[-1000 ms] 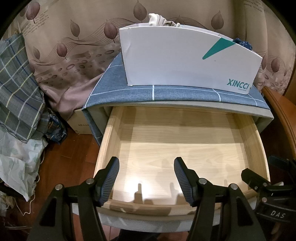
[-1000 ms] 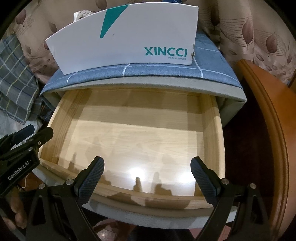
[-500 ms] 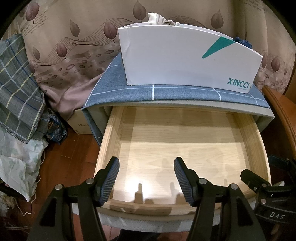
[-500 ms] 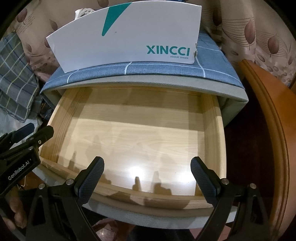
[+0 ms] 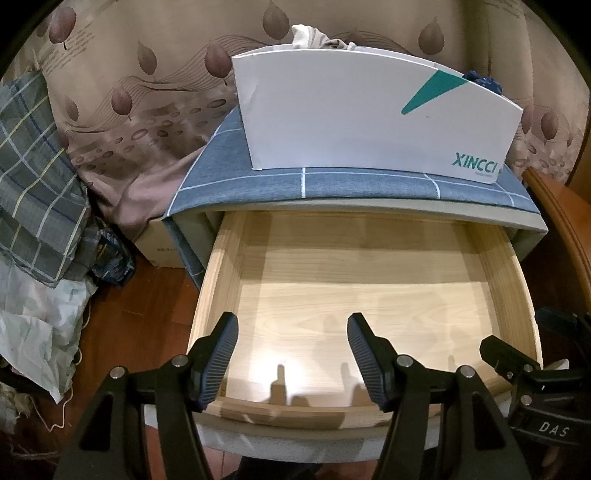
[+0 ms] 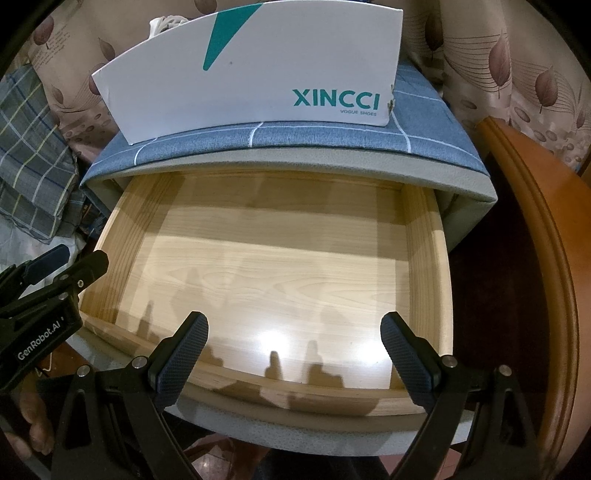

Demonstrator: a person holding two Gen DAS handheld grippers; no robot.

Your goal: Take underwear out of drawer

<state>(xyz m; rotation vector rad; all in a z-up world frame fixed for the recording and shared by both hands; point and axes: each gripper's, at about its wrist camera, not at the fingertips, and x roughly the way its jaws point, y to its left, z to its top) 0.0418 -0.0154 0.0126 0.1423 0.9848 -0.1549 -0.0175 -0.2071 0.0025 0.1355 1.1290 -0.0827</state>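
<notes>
Two pairs of black tongs hang over the front edge of a pulled-out wooden drawer (image 5: 369, 306), both pointing steeply down into it. The left tongs (image 5: 291, 350) are spread wide with nothing between their ribbed pads. The right tongs (image 6: 293, 350) are spread wide too, wider than the left pair, and likewise pinch nothing. Each pair shows at the edge of the other's view, side by side and apart.

The drawer's pale wood floor is bare and shiny, carrying only shadows of the tongs and a bright glare spot. No underwear shows inside it.

The drawer belongs to a low grey cabinet (image 6: 469, 192) whose top is covered by a blue checked cloth (image 5: 332, 184). On that cloth stands a white shoe box (image 5: 369, 122) printed with "XINCCI" in teal. Crumpled pale fabric (image 5: 306, 35) and a bit of dark blue fabric (image 5: 484, 81) stick up from behind or inside the box; whether these are underwear cannot be told.

Behind hangs a beige curtain (image 5: 147, 92) with leaf prints. To the left lies a plaid cloth (image 5: 33, 177) on a heap of things.
</notes>
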